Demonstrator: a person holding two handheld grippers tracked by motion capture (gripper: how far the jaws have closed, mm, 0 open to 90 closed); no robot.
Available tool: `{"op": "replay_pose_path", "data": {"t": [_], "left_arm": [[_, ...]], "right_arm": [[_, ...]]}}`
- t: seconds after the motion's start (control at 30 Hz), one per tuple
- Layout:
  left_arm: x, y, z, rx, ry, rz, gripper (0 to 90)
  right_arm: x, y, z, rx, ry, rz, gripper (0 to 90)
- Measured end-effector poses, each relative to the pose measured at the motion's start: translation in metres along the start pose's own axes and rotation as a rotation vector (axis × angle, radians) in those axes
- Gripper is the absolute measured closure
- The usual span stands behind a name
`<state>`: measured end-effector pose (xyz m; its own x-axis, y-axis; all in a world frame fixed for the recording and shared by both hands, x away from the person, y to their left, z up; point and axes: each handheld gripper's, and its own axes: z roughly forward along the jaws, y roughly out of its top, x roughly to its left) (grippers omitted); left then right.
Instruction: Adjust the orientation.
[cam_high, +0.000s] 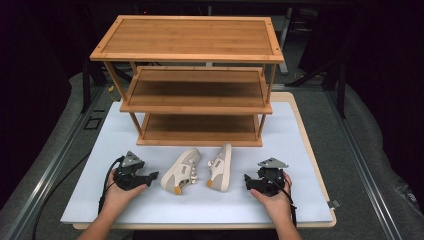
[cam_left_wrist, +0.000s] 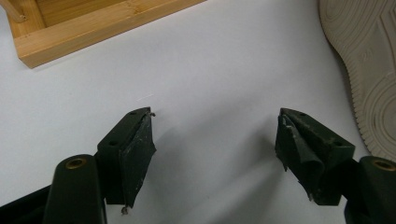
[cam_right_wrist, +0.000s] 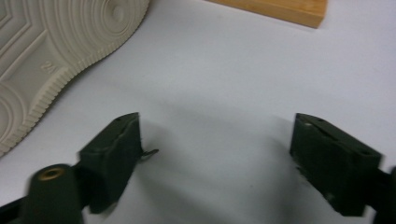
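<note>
A: In the high view, where are the shoes lying? 
B: Both are resting on the white surface (cam_high: 100, 200), just in front of the wooden rack (cam_high: 192, 82); the left shoe (cam_high: 181, 171) is lying angled, toe pointing away and to the right; the right shoe (cam_high: 220, 167) is tipped on its side, its long axis running almost straight front to back.
A: And the hand-held grippers?
B: The left hand-held gripper (cam_high: 151, 176) is sitting just left of the left shoe, jaws pointing toward it; the right hand-held gripper (cam_high: 247, 180) is sitting just right of the right shoe, jaws pointing inward too; each shoe is lying nearer to the gripper on its own side, neither one touched.
A: What is the left gripper view adding?
B: The left hand-held gripper (cam_left_wrist: 215, 140) is standing wide open with nothing between its jaws; a pale ribbed sole (cam_left_wrist: 369, 70) is lying ahead and off to the right, so I am judging a swing that way is needed; a corner of the rack's bottom shelf (cam_left_wrist: 84, 28) is showing at upper left.
A: And the right gripper view?
B: The right hand-held gripper (cam_right_wrist: 217, 144) is also spread wide and empty; the right shoe's sole (cam_right_wrist: 56, 56) is lying ahead and to the left, long axis slanting up to the right; a rack corner (cam_right_wrist: 289, 10) is peeking in at the top.
</note>
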<state>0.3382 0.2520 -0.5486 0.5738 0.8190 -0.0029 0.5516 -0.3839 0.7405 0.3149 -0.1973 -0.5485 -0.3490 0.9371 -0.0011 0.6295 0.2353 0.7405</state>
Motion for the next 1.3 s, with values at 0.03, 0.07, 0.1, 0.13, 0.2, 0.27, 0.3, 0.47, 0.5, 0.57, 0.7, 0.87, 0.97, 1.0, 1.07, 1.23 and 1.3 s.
{"op": "replay_pose_path", "data": {"t": [0.03,0.07,0.1,0.13,0.2,0.27,0.3,0.47,0.5,0.57,0.7,0.87,0.97,1.0,1.07,1.23,1.3], "left_arm": [[0.000,0.000,0.000,0.000,0.000,0.000,30.9],[0.000,-0.001,-0.001,-0.012,0.004,-0.002,33.9],[0.000,-0.001,-0.001,-0.014,0.005,0.003,35.3],[0.000,-0.001,-0.002,-0.017,0.010,0.000,35.4],[-0.001,-0.002,-0.003,-0.028,0.003,-0.015,36.7],[-0.001,-0.002,-0.004,-0.037,-0.004,-0.028,36.7],[-0.001,-0.002,-0.004,-0.040,-0.005,-0.032,36.7],[0.000,-0.002,-0.007,-0.044,-0.012,-0.050,37.7],[0.000,-0.002,-0.009,-0.047,-0.021,-0.056,37.7],[0.000,-0.002,-0.012,-0.056,-0.029,-0.072,38.5],[0.000,-0.002,-0.015,-0.053,-0.049,-0.090,39.8],[-0.004,0.000,-0.021,-0.093,-0.059,-0.071,41.8],[-0.007,0.001,-0.025,-0.107,-0.051,-0.063,45.4],[-0.010,0.002,-0.027,-0.111,-0.054,-0.065,45.7],[-0.012,0.003,-0.028,-0.105,-0.056,-0.056,45.7],[-0.016,0.005,-0.030,-0.120,-0.076,-0.052,46.2],[-0.018,0.006,-0.033,-0.121,-0.077,-0.053,47.1]], "right_arm": [[0.000,0.000,0.000,0.000,0.000,0.000,23.0],[-0.001,-0.001,-0.002,-0.025,0.002,0.012,34.4],[-0.002,-0.001,-0.003,-0.024,0.009,0.007,35.4],[-0.002,-0.002,-0.003,-0.029,0.021,0.006,36.7],[0.000,-0.002,-0.005,-0.034,0.014,0.002,41.2],[0.000,-0.003,-0.005,-0.042,0.036,-0.001,42.8],[0.000,-0.003,-0.005,-0.045,0.051,0.002,43.5],[0.002,-0.002,-0.009,-0.082,0.025,-0.012,46.6],[0.002,-0.001,-0.011,-0.083,0.047,-0.016,46.7],[0.004,0.000,-0.015,-0.076,0.046,-0.009,46.7],[0.006,0.001,-0.018,-0.107,0.048,-0.005,46.7],[0.006,0.002,-0.022,-0.123,0.046,0.005,47.5],[0.006,0.003,-0.024,-0.128,0.039,0.004,48.2],[0.006,0.003,-0.025,-0.139,0.038,0.000,49.4],[0.006,0.004,-0.026,-0.141,0.033,0.000,50.0],[0.005,0.004,-0.027,-0.139,0.042,0.007,52.2],[0.005,0.004,-0.028,-0.145,0.042,0.008,52.7]]}}
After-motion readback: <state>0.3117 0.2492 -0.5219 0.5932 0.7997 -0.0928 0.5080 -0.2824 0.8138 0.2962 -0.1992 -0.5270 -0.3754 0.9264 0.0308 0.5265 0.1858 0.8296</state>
